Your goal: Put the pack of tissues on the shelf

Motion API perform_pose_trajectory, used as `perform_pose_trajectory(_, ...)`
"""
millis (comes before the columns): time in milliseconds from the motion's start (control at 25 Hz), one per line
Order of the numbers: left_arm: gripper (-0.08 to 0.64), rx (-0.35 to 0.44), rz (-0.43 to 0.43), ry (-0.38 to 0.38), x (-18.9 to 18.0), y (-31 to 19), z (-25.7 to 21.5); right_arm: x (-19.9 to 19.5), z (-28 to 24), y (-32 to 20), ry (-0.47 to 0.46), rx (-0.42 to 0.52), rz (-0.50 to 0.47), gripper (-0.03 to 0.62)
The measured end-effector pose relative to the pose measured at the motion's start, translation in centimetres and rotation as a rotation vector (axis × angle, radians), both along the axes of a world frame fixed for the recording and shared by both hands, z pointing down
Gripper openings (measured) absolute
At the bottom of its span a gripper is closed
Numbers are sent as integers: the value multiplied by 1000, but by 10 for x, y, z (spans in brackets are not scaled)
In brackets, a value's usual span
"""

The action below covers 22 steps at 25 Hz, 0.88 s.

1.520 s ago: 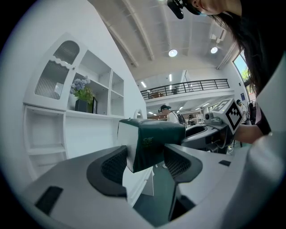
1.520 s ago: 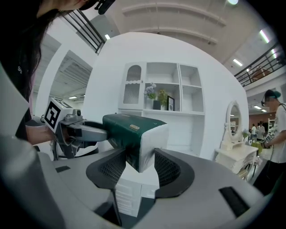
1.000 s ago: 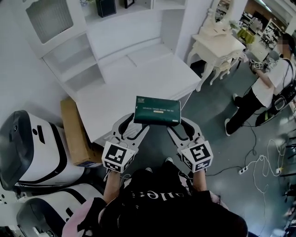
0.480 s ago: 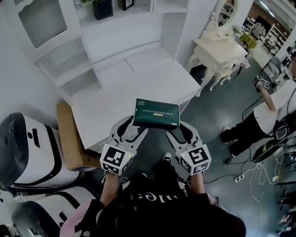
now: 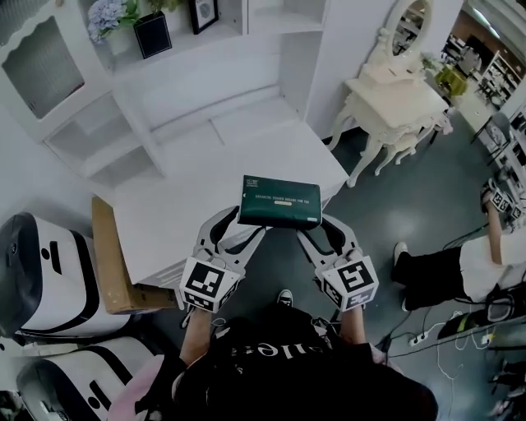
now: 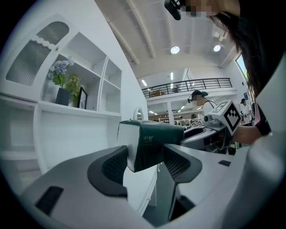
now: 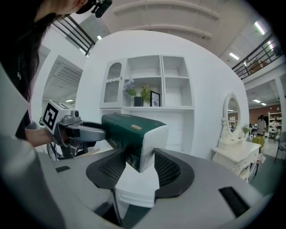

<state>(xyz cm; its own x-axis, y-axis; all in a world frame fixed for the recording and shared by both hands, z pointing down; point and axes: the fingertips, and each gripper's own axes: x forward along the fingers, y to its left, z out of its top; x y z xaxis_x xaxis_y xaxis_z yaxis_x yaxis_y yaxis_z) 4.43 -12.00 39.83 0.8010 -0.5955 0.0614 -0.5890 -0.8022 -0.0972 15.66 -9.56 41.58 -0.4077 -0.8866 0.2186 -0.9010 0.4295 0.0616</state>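
The pack of tissues [image 5: 279, 201], dark green with white ends, hangs level in the air over the front edge of the white desk [image 5: 214, 189]. My left gripper [image 5: 244, 226] is shut on its left end [image 6: 145, 150], and my right gripper [image 5: 311, 226] is shut on its right end [image 7: 140, 141]. The white shelf unit [image 5: 123, 107] rises behind the desk, with open cubbies on the left. An upper shelf [image 7: 147, 106] carries a flower pot [image 5: 152, 33] and a framed picture [image 5: 204, 14].
A white dressing table with an oval mirror [image 5: 394, 90] stands to the right. White-and-black machines [image 5: 41, 279] and a cardboard box [image 5: 111, 263] sit at the left. A person [image 5: 460, 263] is on the floor at the right, near cables [image 5: 444, 337].
The view has shifted so the shelf unit shows more fully, with the flower pot and picture now in sight. Both grippers keep hold of the pack. The person at the right has moved lower.
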Motion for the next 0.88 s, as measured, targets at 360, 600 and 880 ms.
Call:
perform_pose_trajectory(360, 264, 23, -72, 0, 74, -41, -6, 75, -10, -47, 16, 39, -59, 225)
perform_pose_trajectory(600, 264, 43, -124, -37, 91, -58, -11, 91, -16, -71, 8, 70, -108, 225)
perform_pose_trajectory(880, 264, 81, -180, -71, 85, -90, -25, 85, -24, -110, -13, 88, -159, 225)
